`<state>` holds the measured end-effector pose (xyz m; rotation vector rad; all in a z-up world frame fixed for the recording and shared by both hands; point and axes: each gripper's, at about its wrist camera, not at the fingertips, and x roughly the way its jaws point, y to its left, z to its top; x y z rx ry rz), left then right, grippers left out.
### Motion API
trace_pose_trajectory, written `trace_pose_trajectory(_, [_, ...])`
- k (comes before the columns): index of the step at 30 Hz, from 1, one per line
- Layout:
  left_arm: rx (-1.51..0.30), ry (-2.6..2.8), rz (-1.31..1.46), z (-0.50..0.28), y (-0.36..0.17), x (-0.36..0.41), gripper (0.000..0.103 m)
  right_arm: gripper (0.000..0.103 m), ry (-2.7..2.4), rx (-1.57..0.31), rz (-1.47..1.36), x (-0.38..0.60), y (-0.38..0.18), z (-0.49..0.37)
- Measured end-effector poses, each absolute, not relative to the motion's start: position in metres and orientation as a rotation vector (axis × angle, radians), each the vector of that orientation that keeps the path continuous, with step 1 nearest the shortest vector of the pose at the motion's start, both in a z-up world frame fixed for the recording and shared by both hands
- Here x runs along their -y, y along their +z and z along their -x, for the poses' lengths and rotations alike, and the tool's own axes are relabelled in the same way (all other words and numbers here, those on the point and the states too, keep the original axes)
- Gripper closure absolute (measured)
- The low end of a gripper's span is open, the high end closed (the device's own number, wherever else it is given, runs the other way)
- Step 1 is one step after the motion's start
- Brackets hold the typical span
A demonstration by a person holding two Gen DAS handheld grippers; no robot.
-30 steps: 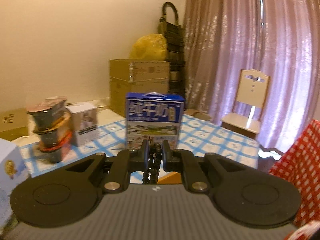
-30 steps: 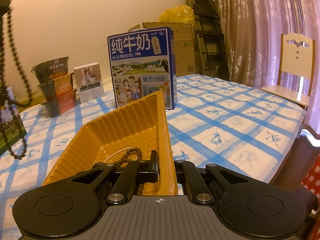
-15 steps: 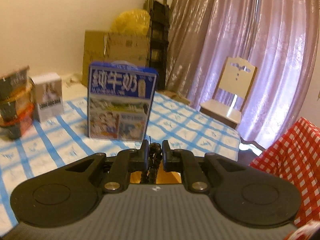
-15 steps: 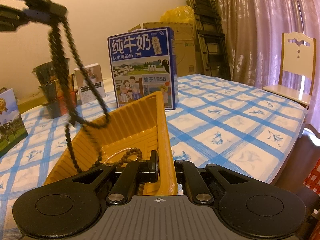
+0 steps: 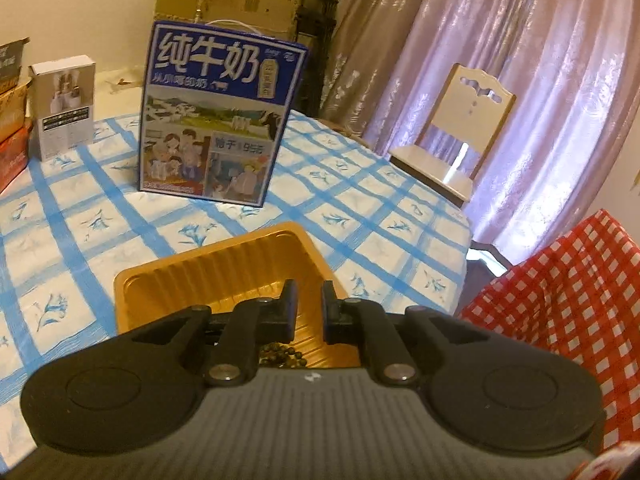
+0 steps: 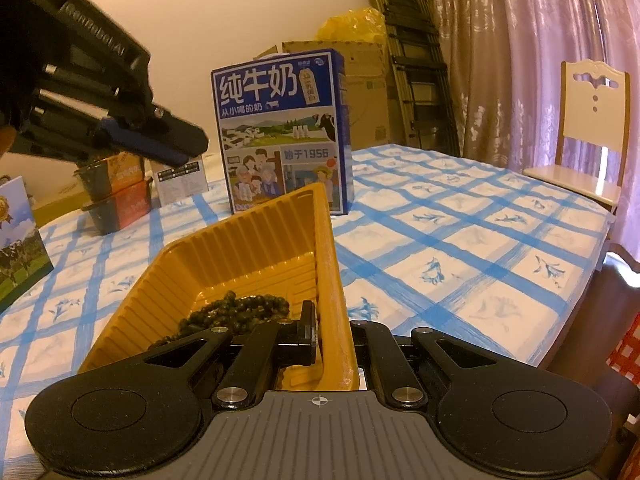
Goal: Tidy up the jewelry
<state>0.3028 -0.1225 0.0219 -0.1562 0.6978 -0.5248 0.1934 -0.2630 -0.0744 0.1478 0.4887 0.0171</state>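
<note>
Our right gripper (image 6: pixel 334 330) pinches the yellow tray's (image 6: pixel 248 240) thin, bendy rim. Our left gripper (image 5: pixel 308 308) holds nothing, its jaws closing. The bead necklace (image 6: pixel 240 310) is floppy; grab one strand.

Your left hand-held gripper (image 5: pixel 308 312) is matte black: two round discs with shallow circular recesses sit at its left and right, and angled link arms run from them to two short blocky fingers (image 5: pixel 289 310), each arm pinned by a silver screw. The near body is grey and ribbed, with a small white mark at its centre. Your right hand-held gripper (image 6: pixel 333 334) is built alike, with a crosshair mark. Seen from its side, the left one shows blue finger parts and raised lettering
</note>
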Motion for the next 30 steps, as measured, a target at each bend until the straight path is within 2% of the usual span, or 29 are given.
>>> trace_pose_trajectory(3, [-0.696, -0.484, 0.151, -0.3, 0.019, 0.112, 0.088, 0.098, 0.018, -0.486, -0.141, 0.263, -0.075, -0.194])
trace_pose_trajectory(5, [-0.697, -0.442, 0.138, -0.298, 0.017, 0.102, 0.08, 0.098, 0.022, -0.482, -0.136, 0.262, -0.075, -0.197])
trace_pose_trajectory(8, [-0.7, -0.371, 0.107, -0.292, 0.012, 0.083, 0.072, 0.098, 0.032, -0.474, -0.142, 0.261, -0.074, -0.201])
trace_pose_trajectory(21, [-0.748, -0.136, 0.12, -0.255, -0.012, -0.002, 0.064, 0.098, 0.114, -0.466, -0.191, 0.268, -0.084, -0.238])
trace_pose_trajectory(25, [-0.774, -0.104, 0.138, -0.239, -0.024, -0.013, 0.058, 0.097, 0.134, -0.514, -0.251, 0.284, -0.093, -0.249])
trace_pose_trajectory(27, [-0.785, -0.093, 0.153, -0.232, -0.028, -0.017, 0.055, 0.088, 0.166, -0.533, -0.245, 0.289, -0.096, -0.252])
trace_pose_trajectory(29, [-0.789, -0.081, 0.165, -0.225, -0.032, -0.019, 0.047, 0.041, 0.211, -0.559, -0.252, 0.294, -0.099, -0.254])
trace_pose_trajectory(30, [-0.789, -0.076, 0.168, -0.222, -0.033, -0.02, 0.045, 0.031, 0.223, -0.542, -0.258, 0.296, -0.099, -0.252])
